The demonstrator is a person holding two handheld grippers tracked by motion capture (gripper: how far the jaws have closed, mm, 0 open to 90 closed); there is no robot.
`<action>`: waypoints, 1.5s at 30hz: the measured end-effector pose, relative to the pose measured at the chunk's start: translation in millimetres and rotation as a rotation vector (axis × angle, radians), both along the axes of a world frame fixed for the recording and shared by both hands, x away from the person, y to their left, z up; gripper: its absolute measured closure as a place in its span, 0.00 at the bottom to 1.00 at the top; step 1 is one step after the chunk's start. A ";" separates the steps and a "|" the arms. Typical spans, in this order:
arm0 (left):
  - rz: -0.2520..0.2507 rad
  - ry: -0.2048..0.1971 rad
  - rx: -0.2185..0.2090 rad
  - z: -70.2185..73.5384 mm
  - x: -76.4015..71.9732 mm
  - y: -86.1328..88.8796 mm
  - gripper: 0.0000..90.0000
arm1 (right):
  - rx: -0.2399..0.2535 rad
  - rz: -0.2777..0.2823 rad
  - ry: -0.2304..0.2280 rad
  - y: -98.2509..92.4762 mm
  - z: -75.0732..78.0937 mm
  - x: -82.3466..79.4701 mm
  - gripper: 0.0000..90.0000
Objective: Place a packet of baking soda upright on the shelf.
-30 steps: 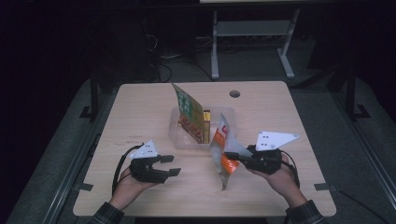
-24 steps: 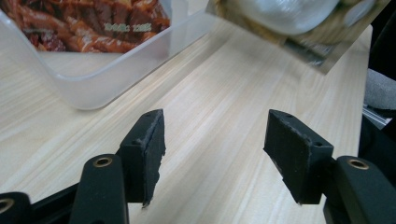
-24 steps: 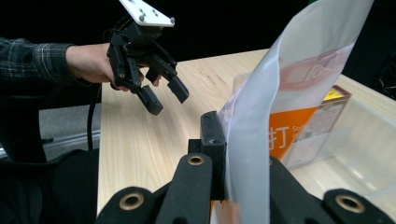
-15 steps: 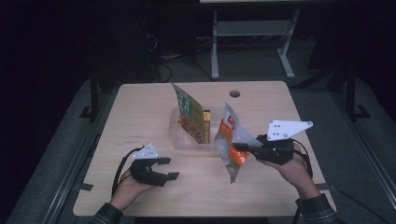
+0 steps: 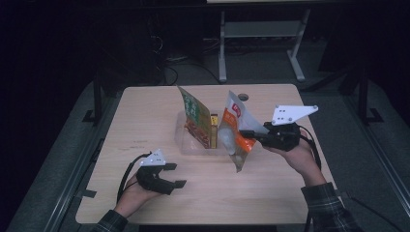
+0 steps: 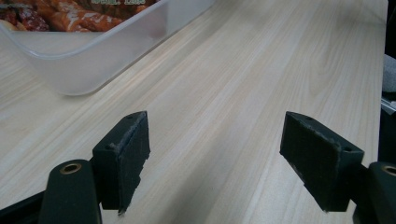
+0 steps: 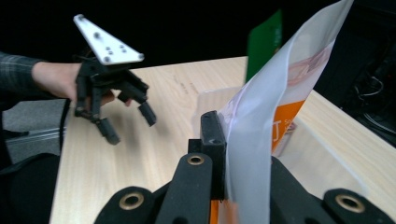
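Snack pouch lifted over the tub

The right gripper point(image 5: 247, 134) pinches the white-orange pouch point(image 5: 235, 130) above the clear tub point(image 5: 181, 142); the left gripper point(image 5: 175, 175), just opening, stands spread and empty.

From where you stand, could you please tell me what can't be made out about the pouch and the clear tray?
- Pouch print: right gripper view, seen edge-on; high view, too small.
- Clear tray contents: left gripper view, cut off by the top edge.
- Small yellow item in the tray: high view, too small, half behind the green packet.

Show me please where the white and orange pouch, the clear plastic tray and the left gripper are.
white and orange pouch point(image 5: 235, 126), high view, on its middle.
clear plastic tray point(image 6: 100, 55), left gripper view, on its side wall.
left gripper point(image 5: 175, 176), high view, between its fingertips.
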State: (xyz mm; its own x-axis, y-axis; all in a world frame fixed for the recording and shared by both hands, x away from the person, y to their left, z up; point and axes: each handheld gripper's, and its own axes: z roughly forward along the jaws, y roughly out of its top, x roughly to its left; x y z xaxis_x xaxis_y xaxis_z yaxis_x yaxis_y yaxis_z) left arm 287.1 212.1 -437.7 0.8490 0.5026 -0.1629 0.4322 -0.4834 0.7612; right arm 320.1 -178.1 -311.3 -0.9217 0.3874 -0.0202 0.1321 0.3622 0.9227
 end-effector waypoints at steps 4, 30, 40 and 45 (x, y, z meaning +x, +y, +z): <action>-0.002 0.001 0.001 -1.5 0.2 -0.8 0.26 | 0.004 -0.014 0.003 -2.1 4.8 13.3 1.00; -0.009 0.009 0.014 -2.0 0.5 -1.2 0.26 | -0.131 -0.086 0.097 12.7 -9.6 96.3 1.00; -0.011 0.012 0.007 -2.3 -0.4 -2.1 0.26 | -0.158 -0.103 0.122 15.0 -20.7 101.4 1.00; -0.017 0.011 0.017 -2.8 -0.2 -2.7 0.26 | -0.169 -0.110 0.136 15.1 -27.0 101.8 1.00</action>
